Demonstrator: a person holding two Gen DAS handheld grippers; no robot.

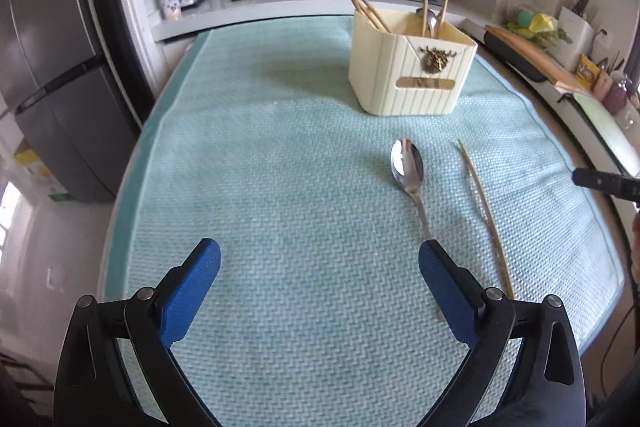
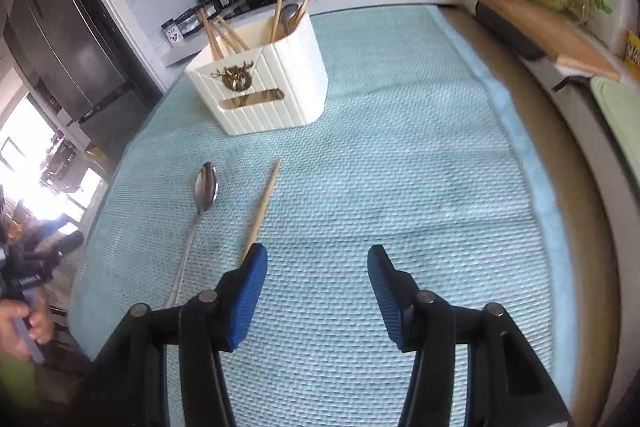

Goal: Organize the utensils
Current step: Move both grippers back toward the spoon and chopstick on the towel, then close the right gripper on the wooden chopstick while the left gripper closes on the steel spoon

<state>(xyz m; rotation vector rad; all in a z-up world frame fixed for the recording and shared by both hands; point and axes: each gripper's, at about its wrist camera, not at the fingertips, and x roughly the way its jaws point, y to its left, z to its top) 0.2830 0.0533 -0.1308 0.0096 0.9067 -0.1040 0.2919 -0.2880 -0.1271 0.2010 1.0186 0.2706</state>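
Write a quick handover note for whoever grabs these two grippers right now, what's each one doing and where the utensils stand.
Left gripper: open, empty, low over the blue mat.
Right gripper: open, empty, over the same mat.
Done: the cream holder already has several chopsticks and a spoon in it.
Left: one spoon and a loose chopstick lie flat side by side on the mat, in front of the holder. The spoon's handle ends by the left gripper's right finger; the chopstick runs up to the right gripper's left finger. Neither is gripped yet.
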